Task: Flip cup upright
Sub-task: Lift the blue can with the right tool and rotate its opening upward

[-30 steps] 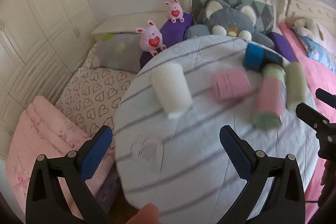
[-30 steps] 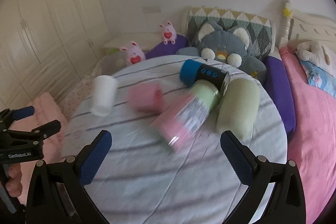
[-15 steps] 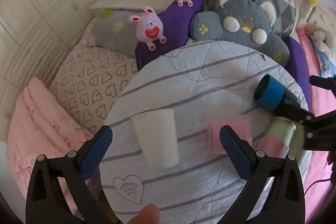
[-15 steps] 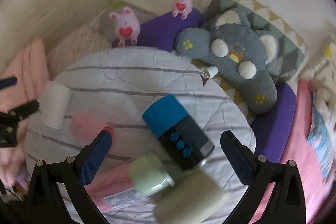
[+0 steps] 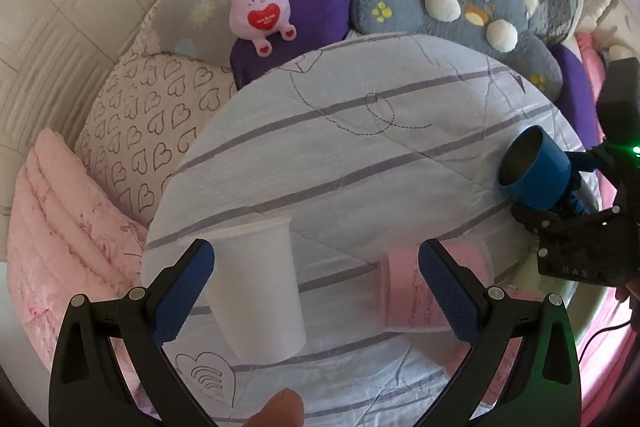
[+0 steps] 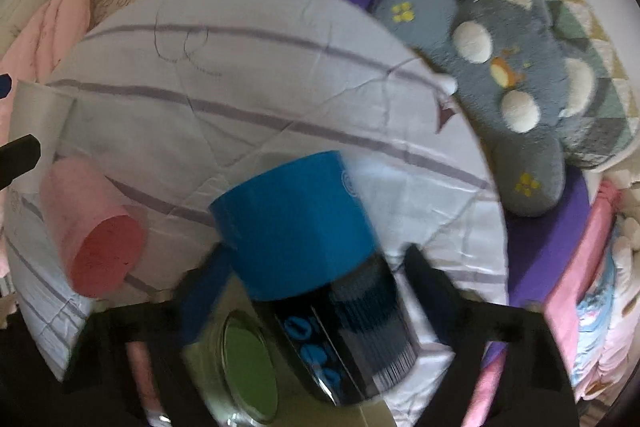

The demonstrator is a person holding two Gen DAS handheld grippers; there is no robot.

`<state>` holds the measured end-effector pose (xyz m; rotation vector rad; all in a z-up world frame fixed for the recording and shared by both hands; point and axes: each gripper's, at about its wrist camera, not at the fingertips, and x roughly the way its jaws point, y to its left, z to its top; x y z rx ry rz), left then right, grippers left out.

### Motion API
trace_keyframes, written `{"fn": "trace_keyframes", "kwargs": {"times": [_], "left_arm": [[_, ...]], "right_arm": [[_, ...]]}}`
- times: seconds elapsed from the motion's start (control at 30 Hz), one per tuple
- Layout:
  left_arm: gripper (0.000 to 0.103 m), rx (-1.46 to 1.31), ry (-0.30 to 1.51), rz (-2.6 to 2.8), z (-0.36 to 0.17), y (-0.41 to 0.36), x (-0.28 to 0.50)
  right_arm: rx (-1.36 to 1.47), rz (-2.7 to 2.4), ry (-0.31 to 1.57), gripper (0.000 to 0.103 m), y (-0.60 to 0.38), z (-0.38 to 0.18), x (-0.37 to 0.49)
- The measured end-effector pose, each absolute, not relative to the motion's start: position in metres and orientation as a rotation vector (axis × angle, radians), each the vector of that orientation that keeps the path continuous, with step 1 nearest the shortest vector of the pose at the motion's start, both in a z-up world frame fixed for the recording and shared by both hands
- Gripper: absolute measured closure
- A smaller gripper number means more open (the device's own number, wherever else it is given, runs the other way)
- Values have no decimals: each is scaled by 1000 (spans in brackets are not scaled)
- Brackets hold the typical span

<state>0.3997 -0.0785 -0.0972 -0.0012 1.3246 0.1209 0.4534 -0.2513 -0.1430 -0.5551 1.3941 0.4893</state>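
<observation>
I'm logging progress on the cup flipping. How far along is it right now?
Done: nothing yet, no cup visibly stands upright. In hand: the right claw straddles the blue cup, but blur hides whether it grips. The open left claw frames the white cup, which lies on its side on the round table. Left: righting both, plus the pink cup.

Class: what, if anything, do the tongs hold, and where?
Left tongs: nothing. Right tongs straddle the blue cup at its dark end; blur hides whether they grip.
</observation>
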Motion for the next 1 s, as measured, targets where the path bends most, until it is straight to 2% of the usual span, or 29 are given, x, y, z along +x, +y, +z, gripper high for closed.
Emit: {"fn": "trace_keyframes", "kwargs": {"times": [0.23, 0.6, 0.8, 1.0], "left_arm": [[0, 0, 1298, 101, -91, -79, 400], [0, 12, 1151, 67, -66, -66, 349], [0, 21, 998, 49, -56, -45, 285], [0, 24, 898, 12, -62, -18, 199]], "right_arm": [[-479, 508, 1367, 27, -255, -131, 455], [-346, 460, 1125, 33, -245, -68, 419], [-308, 441, 961, 34, -230, -42, 354], [-298, 441, 868, 34, -201, -45, 228]]}}
